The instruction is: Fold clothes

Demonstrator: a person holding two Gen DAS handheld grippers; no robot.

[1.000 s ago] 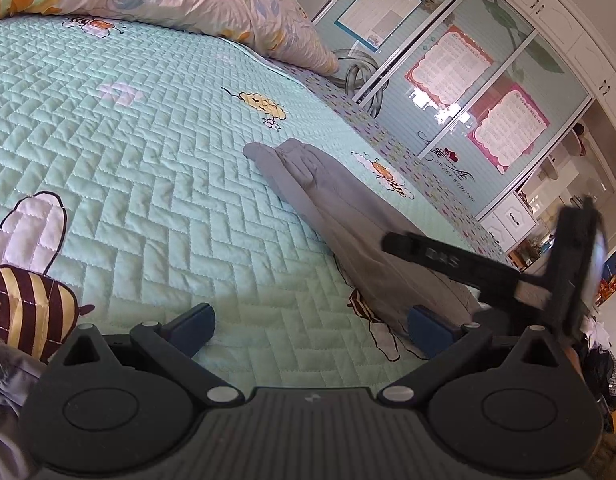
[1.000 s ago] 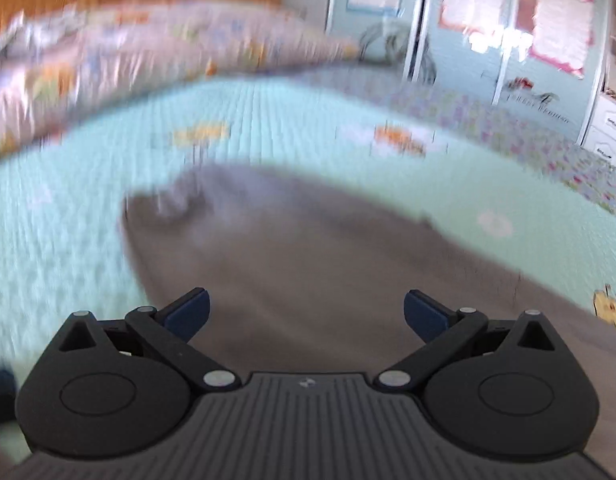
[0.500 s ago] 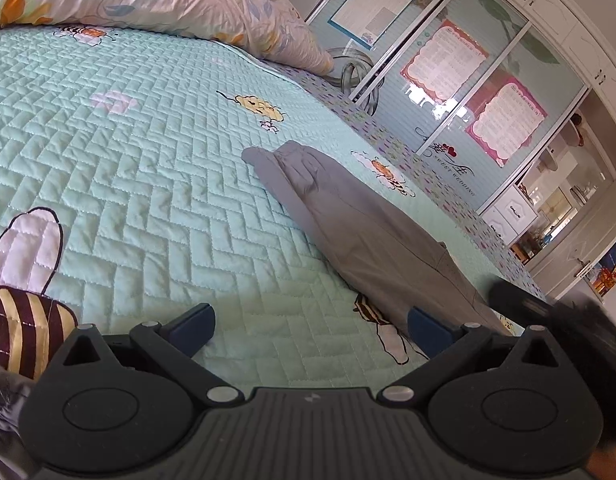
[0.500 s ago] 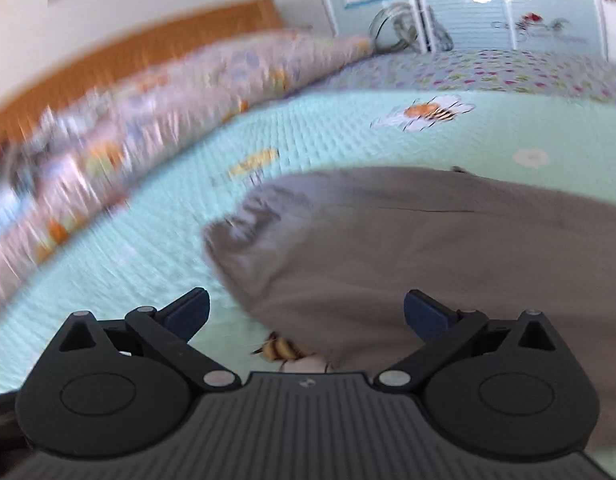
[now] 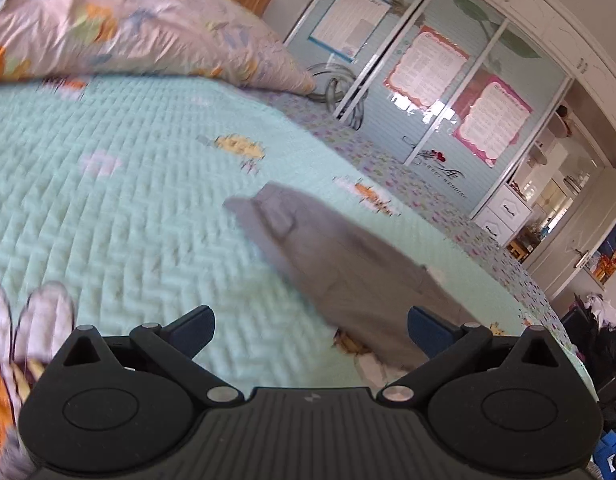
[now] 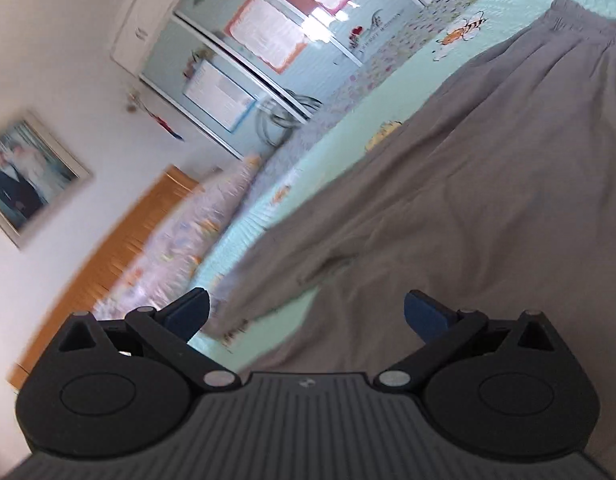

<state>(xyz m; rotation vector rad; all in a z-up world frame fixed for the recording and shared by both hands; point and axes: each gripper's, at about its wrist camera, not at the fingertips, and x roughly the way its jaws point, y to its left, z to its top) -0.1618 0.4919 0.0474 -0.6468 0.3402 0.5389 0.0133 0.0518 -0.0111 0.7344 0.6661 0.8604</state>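
Since half a second ago the right wrist view has rolled hard: the bed now slopes from lower left to upper right, and the wooden headboard (image 6: 108, 256) and a framed picture (image 6: 26, 176) on the wall have come into the left side of the frame. The grey trousers (image 6: 487, 200) fill more of that view than before, spreading across the right half, with the gathered waistband in the upper right corner. The left wrist view has shifted less, but it is now blurred, and the dark shape that sat at its lower right edge earlier is gone.

One pair of grey trousers (image 5: 339, 268) lies on the mint quilted bedspread (image 5: 120, 216), running from the middle of the left view down toward its lower right. Two legs show in the right view, parting just above the claw with a wedge of mint cover between them. One flowered duvet or pillow (image 5: 120, 36) lies across the upper left of the left view. Three papers with print hang on the wardrobe doors (image 5: 447, 92) in the upper right.

The left claw (image 5: 309, 326) stands wide, with nothing between its blue pads (image 5: 194, 326). The right claw (image 6: 306, 314) is also spread wide and empty, over the trousers.
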